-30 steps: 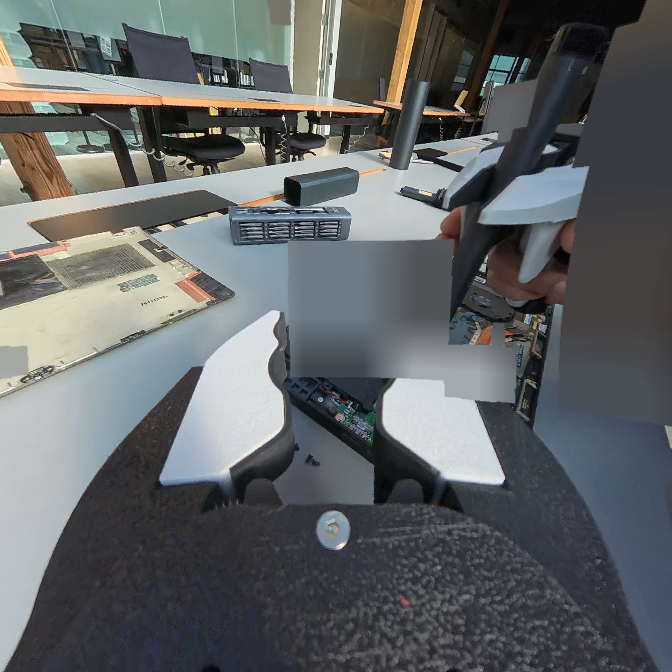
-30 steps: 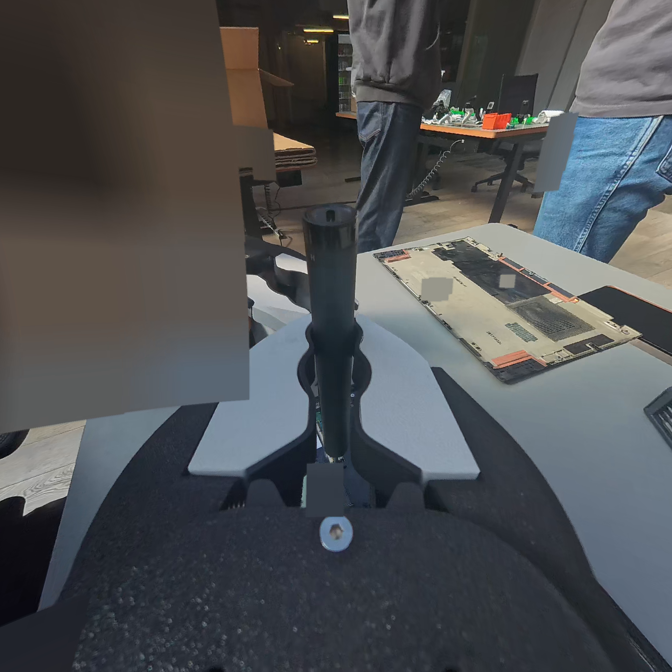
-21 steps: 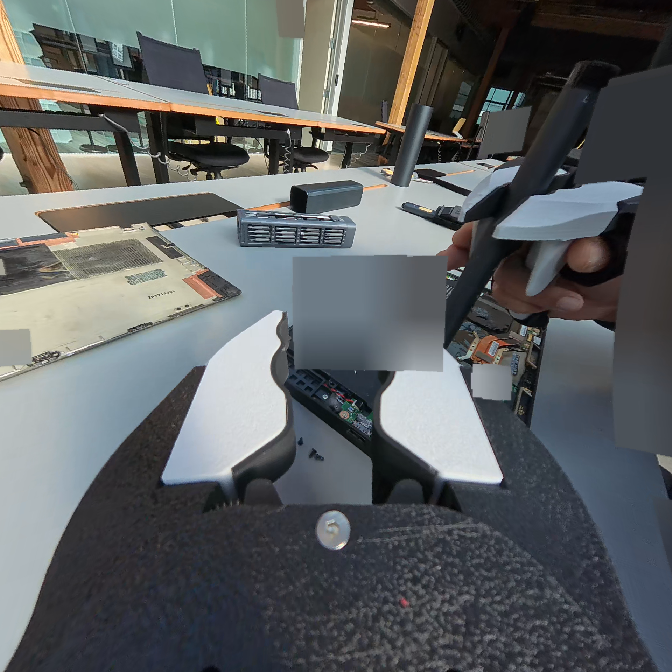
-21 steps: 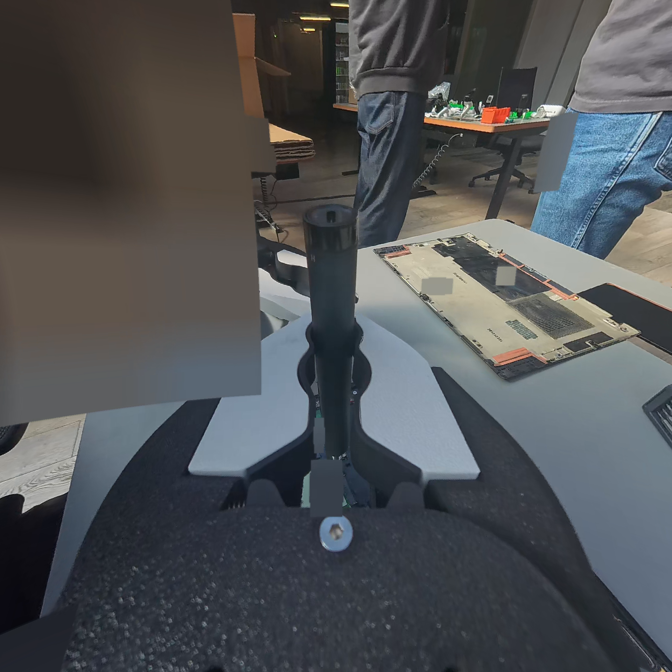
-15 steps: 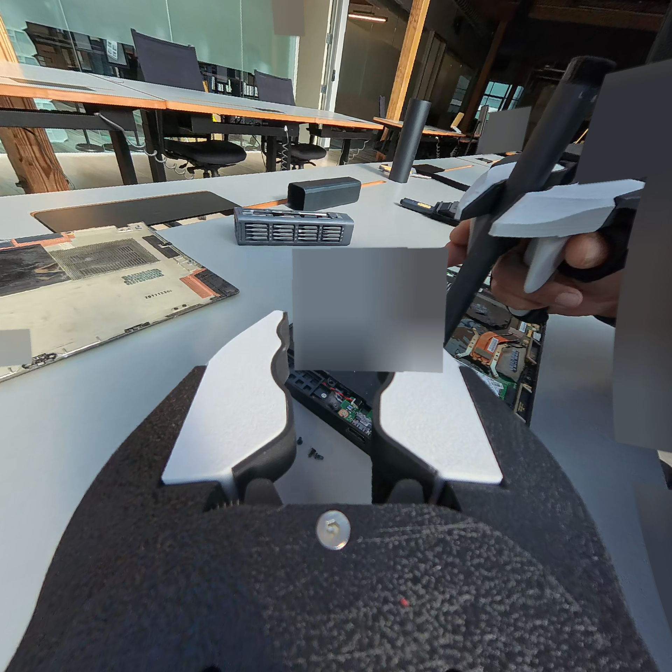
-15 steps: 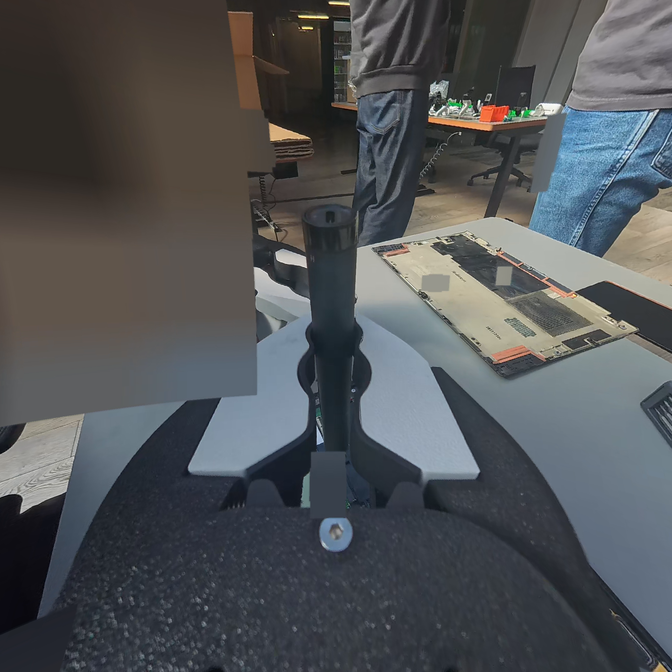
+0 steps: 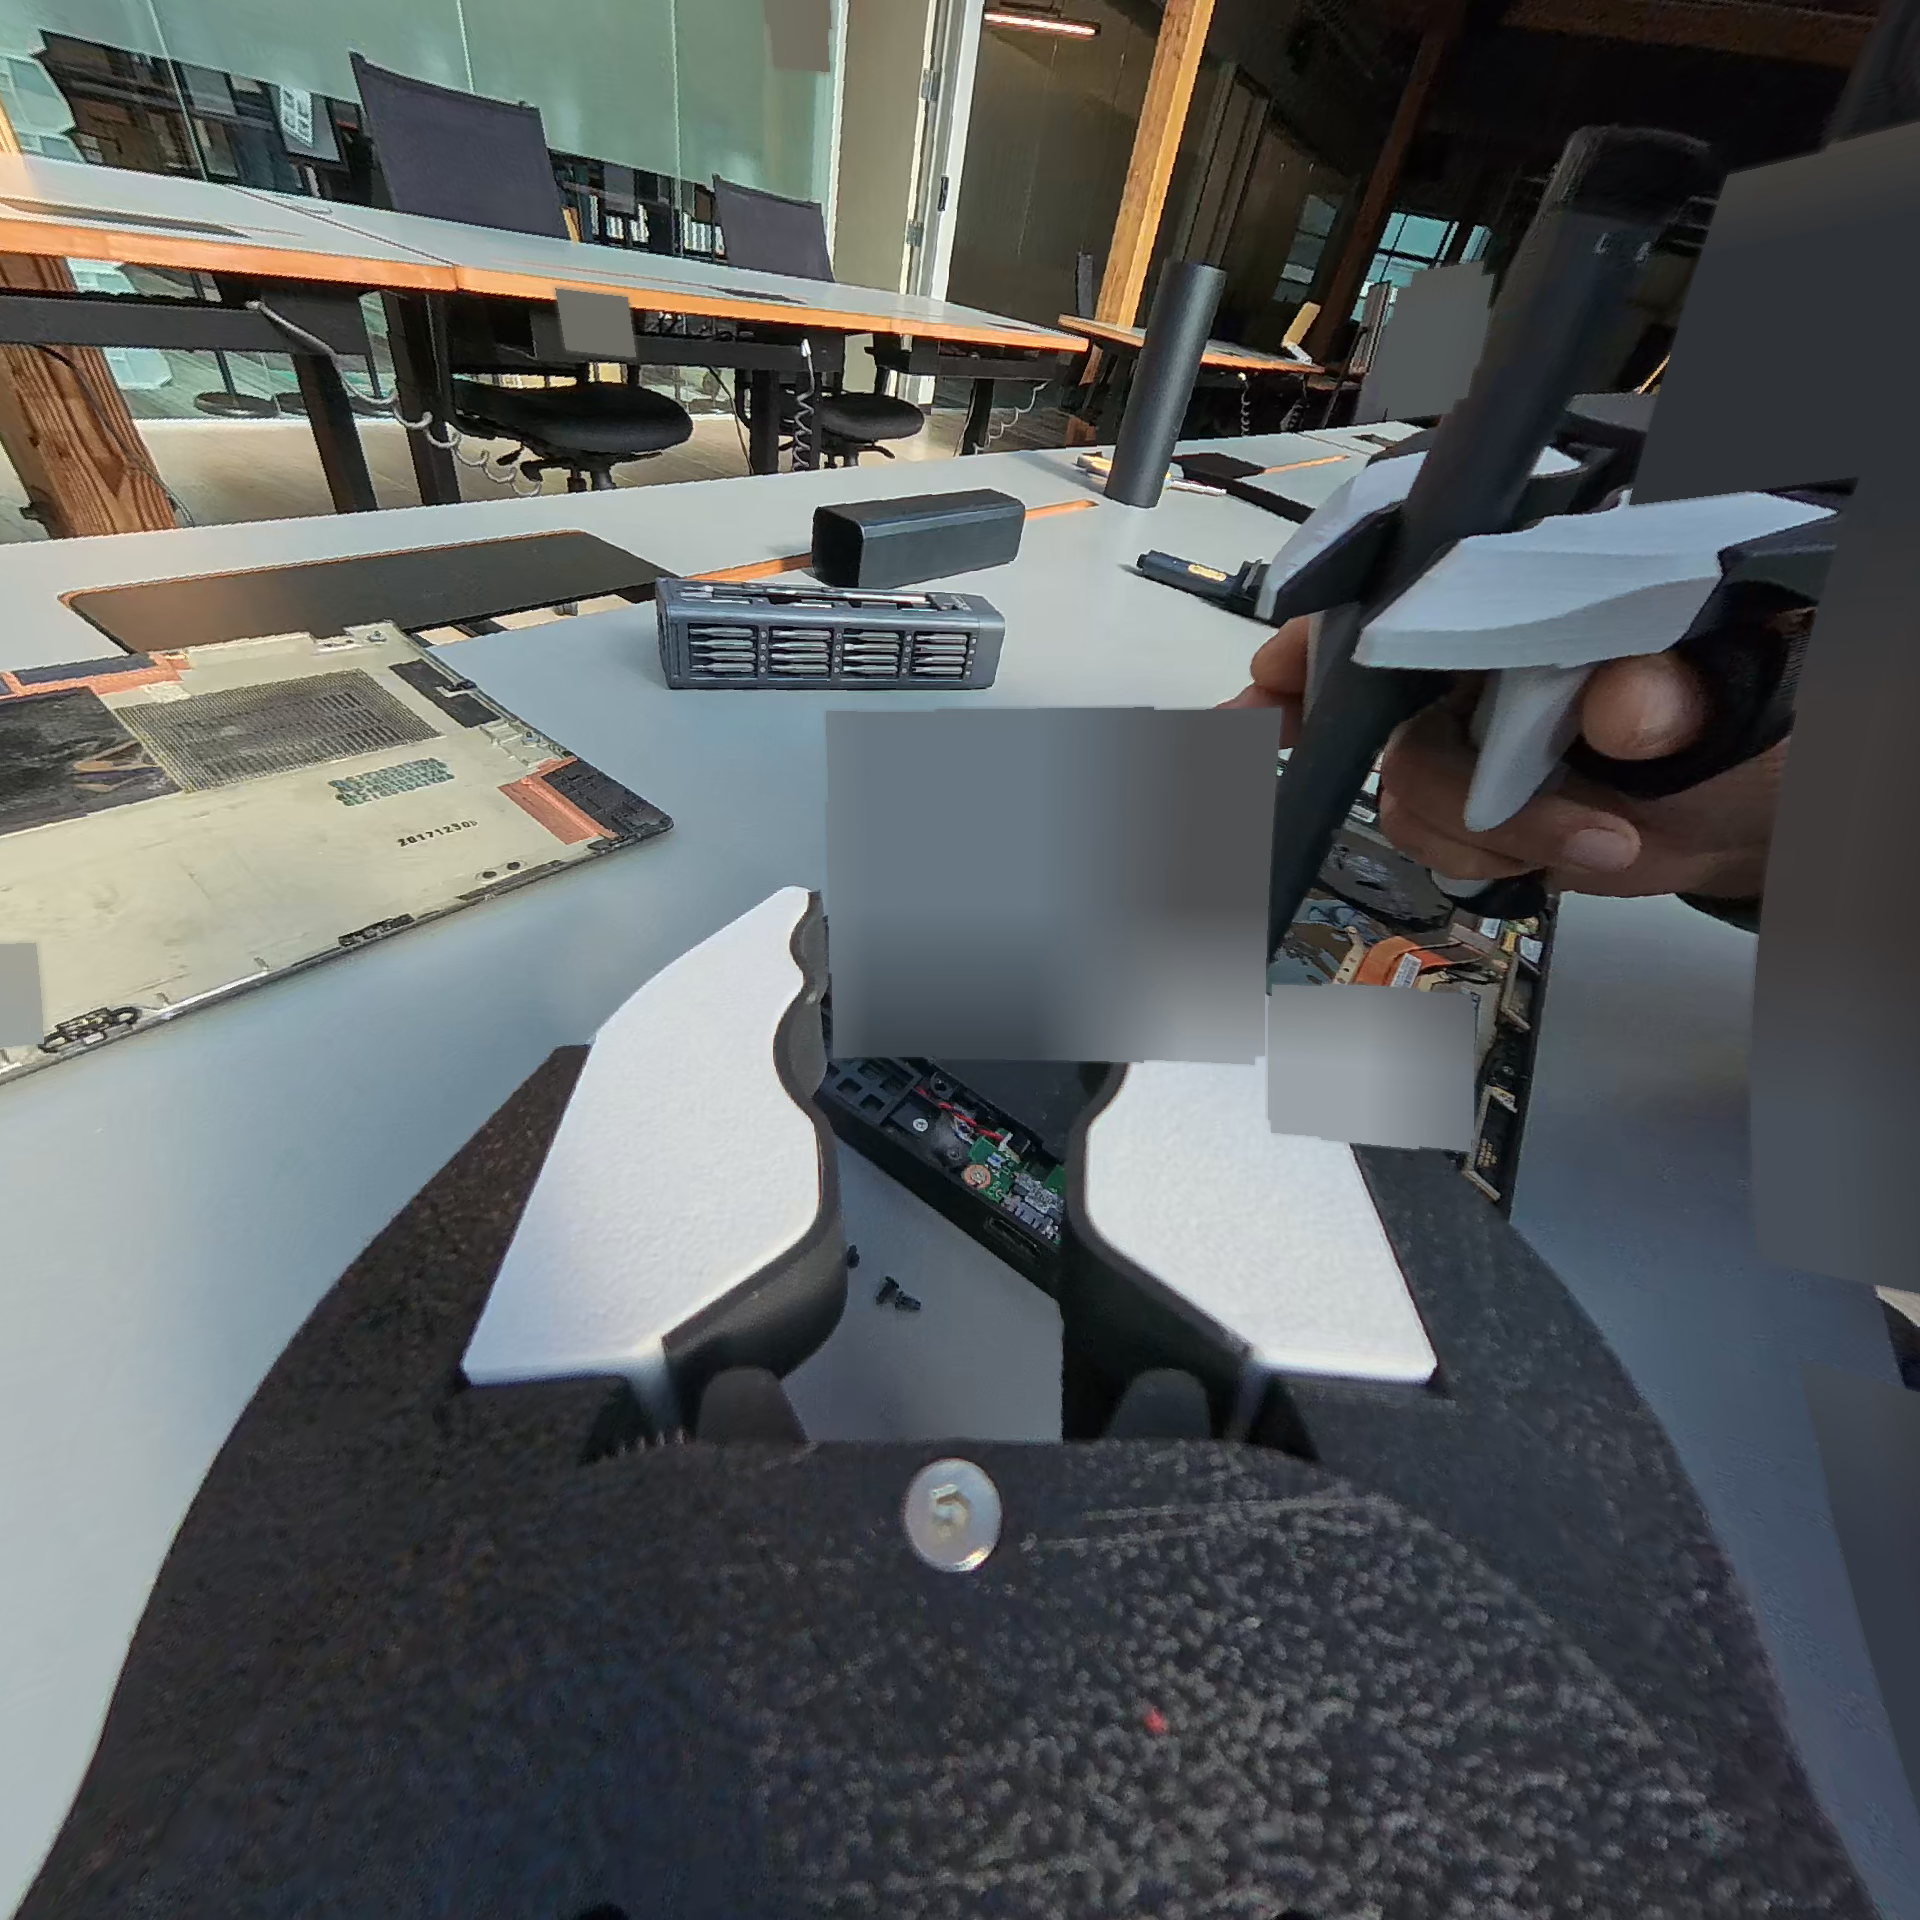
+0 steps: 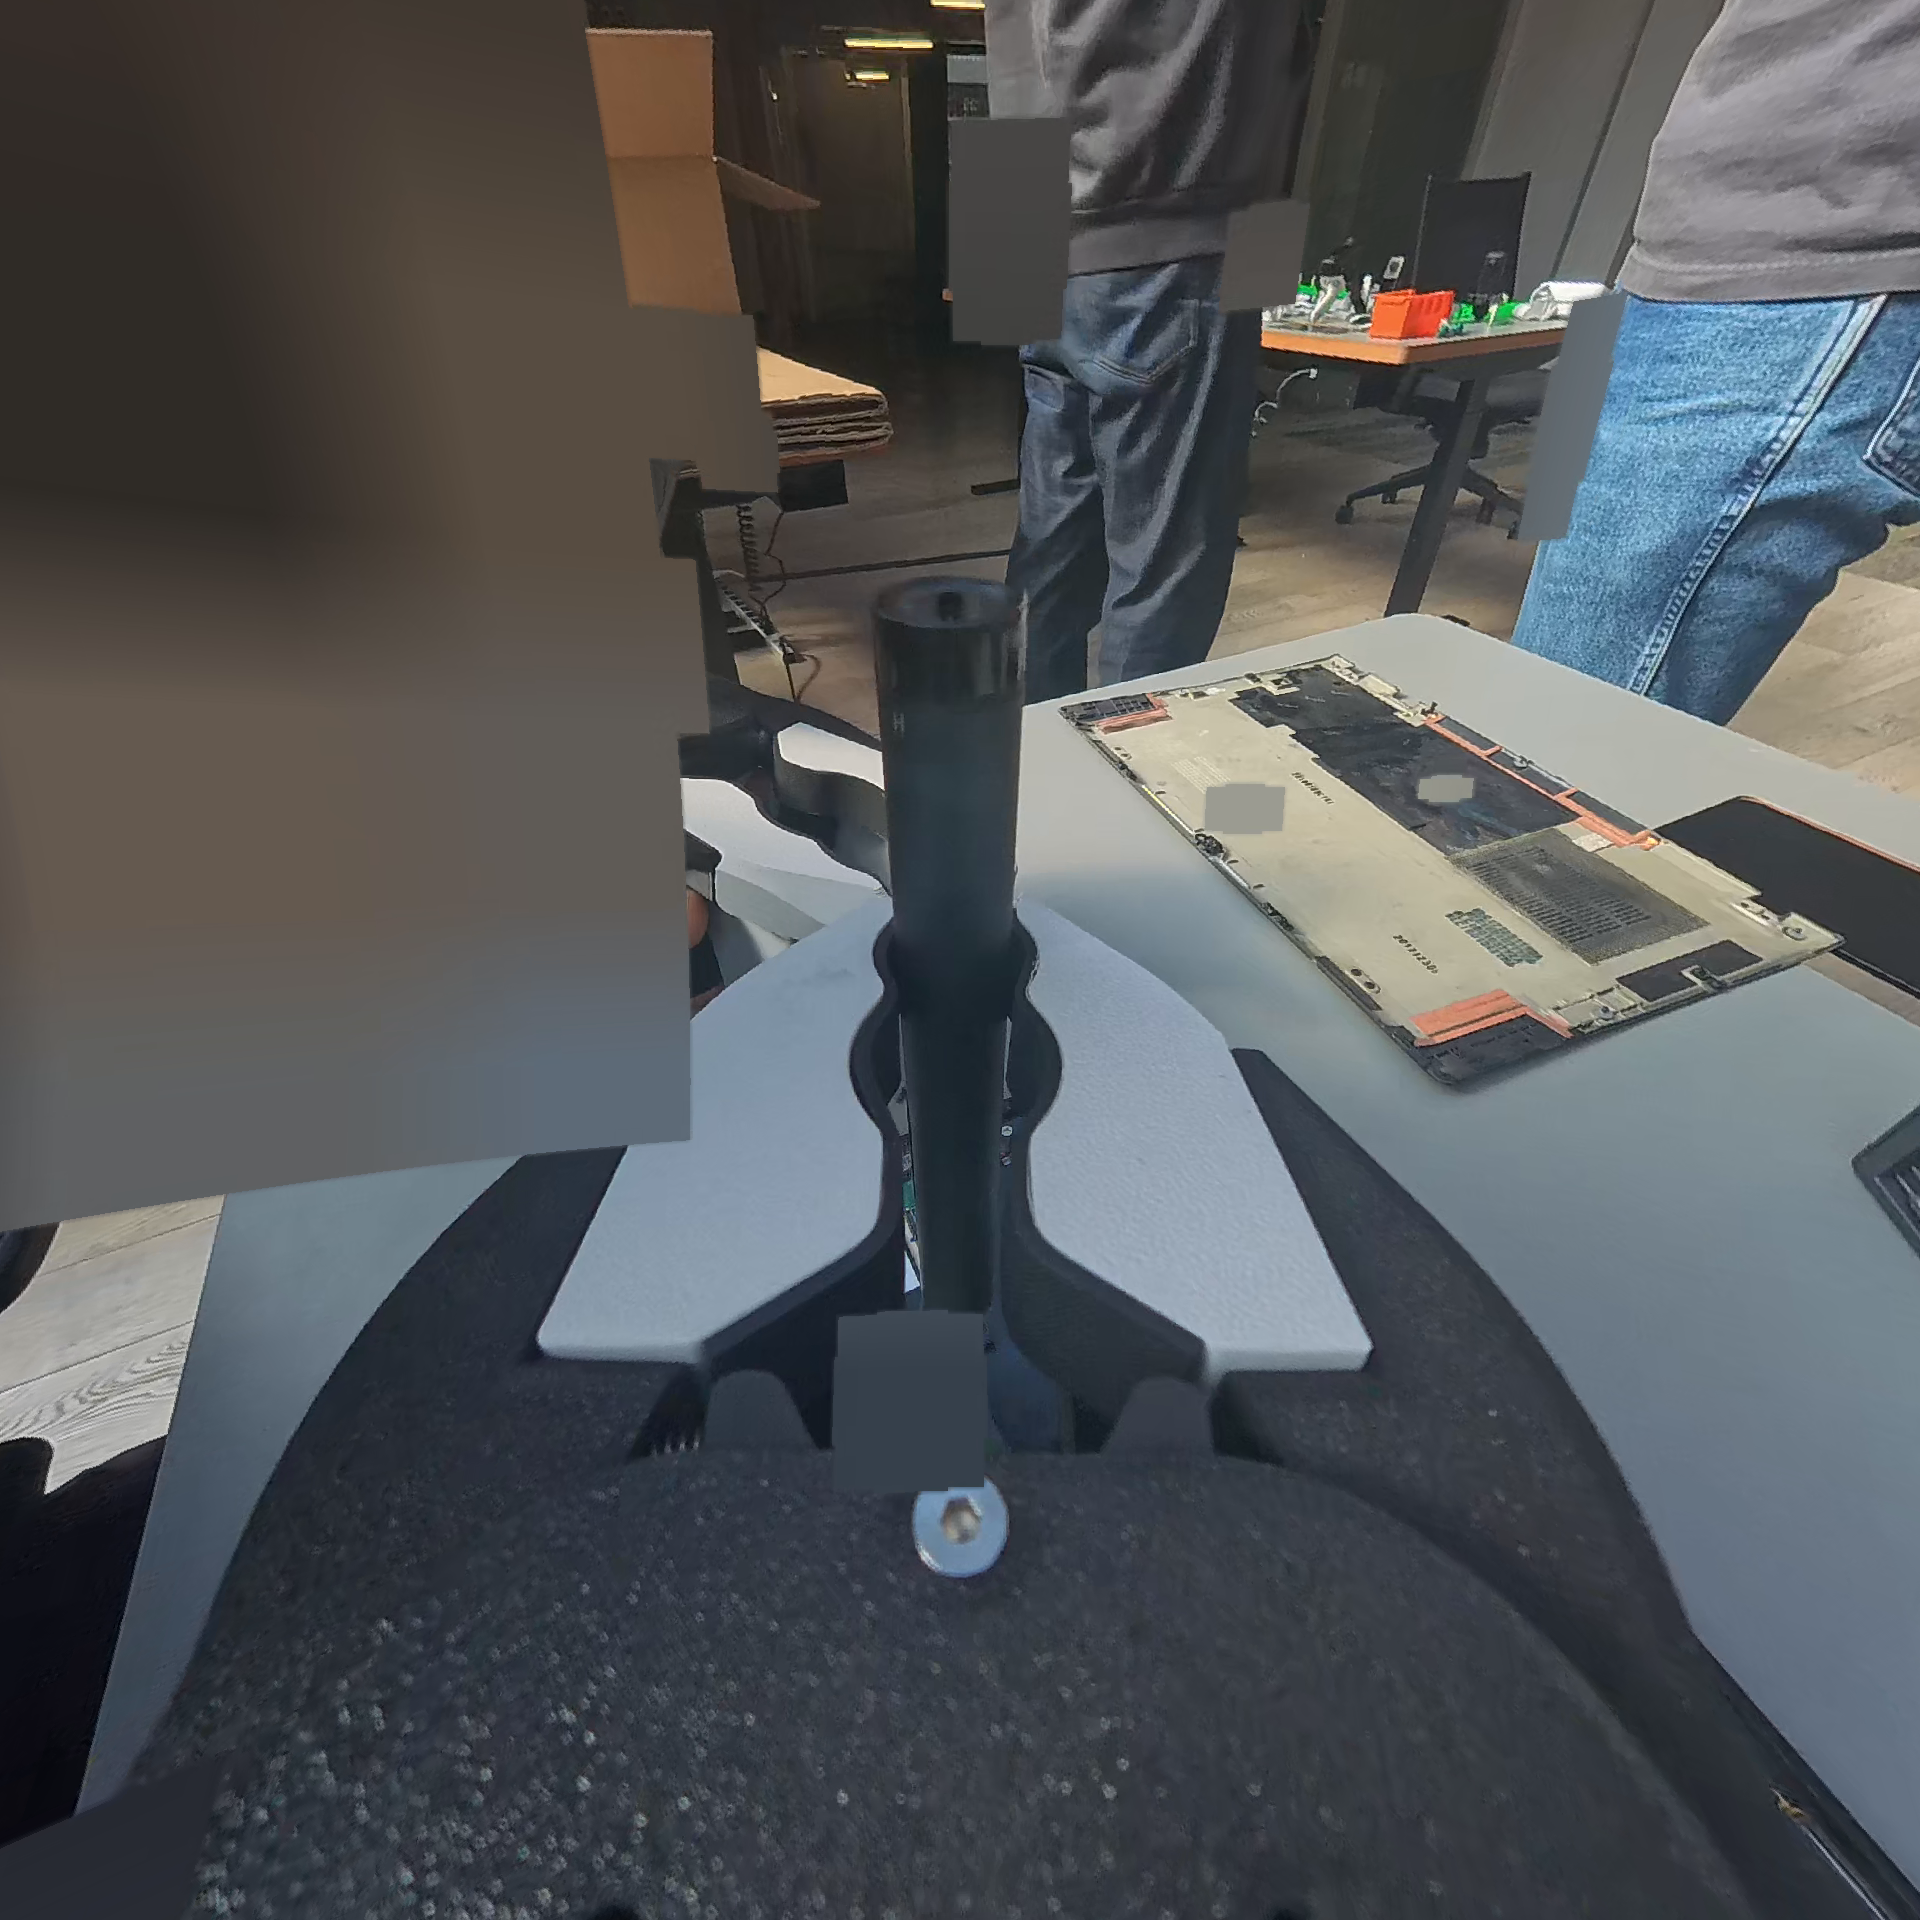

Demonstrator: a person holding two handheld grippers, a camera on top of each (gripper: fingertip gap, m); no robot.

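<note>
Left wrist view: the left gripper (image 7: 940, 1049) has its jaws spread wide with nothing between them, low over the grey table (image 7: 260, 1195). Through the gap lies the near corner of an opened laptop base (image 7: 971, 1143), its green circuit board exposed, and a few small black screws (image 7: 896, 1294) lie loose on the table just beside that corner, at about 6 o'clock from it. At 2 o'clock the right gripper (image 7: 1455, 561) is seen from the side, a hand (image 7: 1538, 821) wrapped round its handle, its jaws pinching a black screwdriver (image 7: 1455, 520). The tool slants down toward the laptop's innards, where copper and orange parts show; a blurred patch hides its tip, so contact cannot be told. At 9 o'clock the laptop's removed bottom cover (image 7: 270, 831) lies inside-up, well apart from the base. At 12 o'clock sits a grey bit case (image 7: 831, 649), with a dark rectangular box (image 7: 914, 535) just behind it and a dark upright cylinder (image 7: 1158, 384) farther off toward 1 o'clock.

The right wrist view looks along the right gripper (image 8: 951, 966), pressed against the screwdriver (image 8: 951, 831), whose handle rises upright at 12 o'clock above the fingers. The bottom cover (image 8: 1455, 873) lies at 2 o'clock on the table (image 8: 1558, 1351). Two people in jeans (image 8: 1122, 436) stand beyond the table's far edge.
</note>
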